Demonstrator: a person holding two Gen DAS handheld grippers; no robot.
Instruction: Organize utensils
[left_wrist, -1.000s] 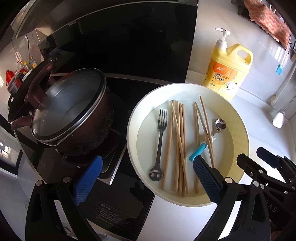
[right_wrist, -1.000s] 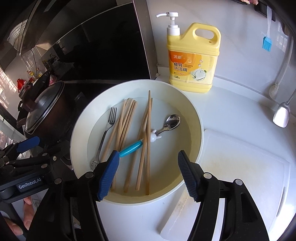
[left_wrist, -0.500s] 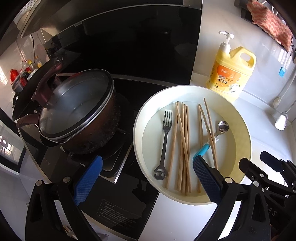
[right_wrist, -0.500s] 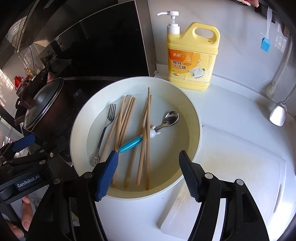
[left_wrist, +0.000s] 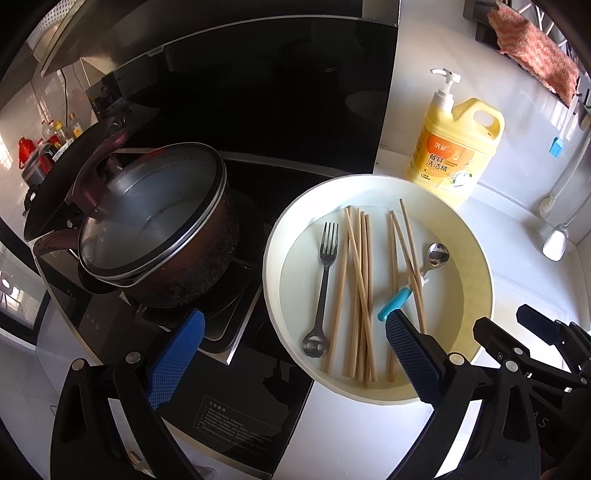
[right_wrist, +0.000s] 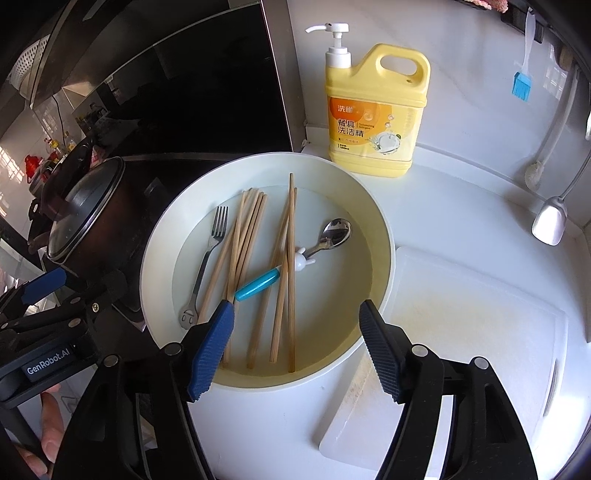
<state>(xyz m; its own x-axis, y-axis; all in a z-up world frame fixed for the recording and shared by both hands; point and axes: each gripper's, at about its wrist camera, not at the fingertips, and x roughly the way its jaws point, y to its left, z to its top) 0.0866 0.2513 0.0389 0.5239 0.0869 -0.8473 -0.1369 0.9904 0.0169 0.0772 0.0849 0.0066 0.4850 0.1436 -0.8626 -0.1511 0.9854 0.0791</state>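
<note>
With chopsticks (right_wrist: 255, 258), fork (right_wrist: 207, 258) and spoon (right_wrist: 295, 258) lying lengthwise in the basin (right_wrist: 380, 229), hovering over its near rim: right gripper (right_wrist: 295, 350) nearer, jaws just widening, empty; left gripper (left_wrist: 291, 354) released, straddling the basin's stove-side rim.

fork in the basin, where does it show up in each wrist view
Left wrist view: the fork lies centre-right, leftmost utensil in the white basin, left of the chopsticks.
Right wrist view: the fork lies left of centre, again leftmost in the basin.
Shared landmark: the yellow detergent bottle stands behind the basin in both.
</note>
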